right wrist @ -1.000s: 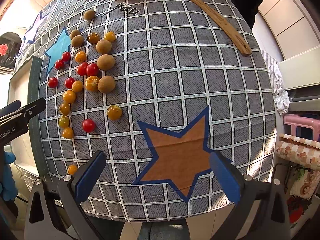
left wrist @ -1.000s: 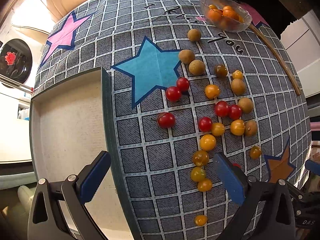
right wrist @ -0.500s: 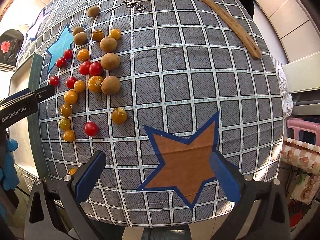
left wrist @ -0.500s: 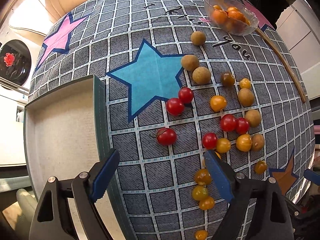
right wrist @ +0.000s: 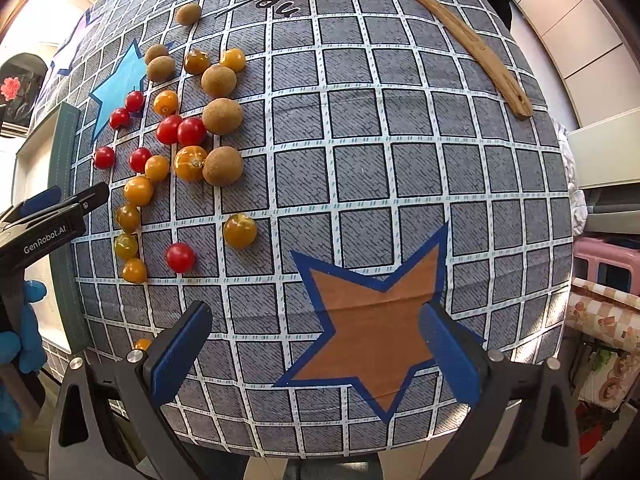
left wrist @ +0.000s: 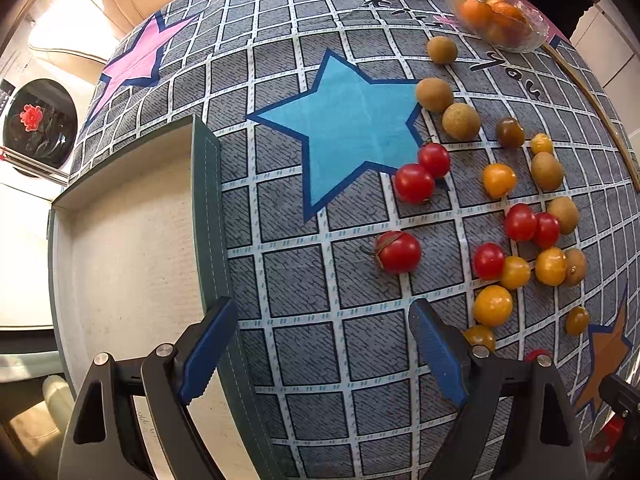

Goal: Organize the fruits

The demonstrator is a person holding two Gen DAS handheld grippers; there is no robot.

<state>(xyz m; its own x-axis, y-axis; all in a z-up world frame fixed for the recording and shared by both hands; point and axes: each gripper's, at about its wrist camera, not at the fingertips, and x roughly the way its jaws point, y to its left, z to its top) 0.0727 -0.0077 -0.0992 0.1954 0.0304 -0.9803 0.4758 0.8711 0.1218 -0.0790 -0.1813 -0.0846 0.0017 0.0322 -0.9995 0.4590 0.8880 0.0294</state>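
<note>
Several red and yellow cherry tomatoes and brown longans lie loose on the grid tablecloth. In the left wrist view my left gripper [left wrist: 324, 344] is open and empty, just short of a lone red tomato [left wrist: 398, 251], beside the green-rimmed tray [left wrist: 206, 200]. Two more red tomatoes [left wrist: 414, 183] lie by the blue star. In the right wrist view my right gripper [right wrist: 316, 344] is open and empty over the orange star [right wrist: 380, 320], right of a red tomato [right wrist: 180, 257] and a yellow tomato [right wrist: 239, 230]. The left gripper shows there at the left edge [right wrist: 52, 216].
A glass bowl [left wrist: 498, 12] of orange fruits stands at the far side. A long wooden stick [right wrist: 460, 34] lies along the table's right rim. The tray's pale inside [left wrist: 128, 240] holds nothing visible. The table edge is just under the right gripper.
My left gripper has moved forward and lower over the cloth toward the lone red tomato. My right gripper has edged forward slightly. Both stay open.
</note>
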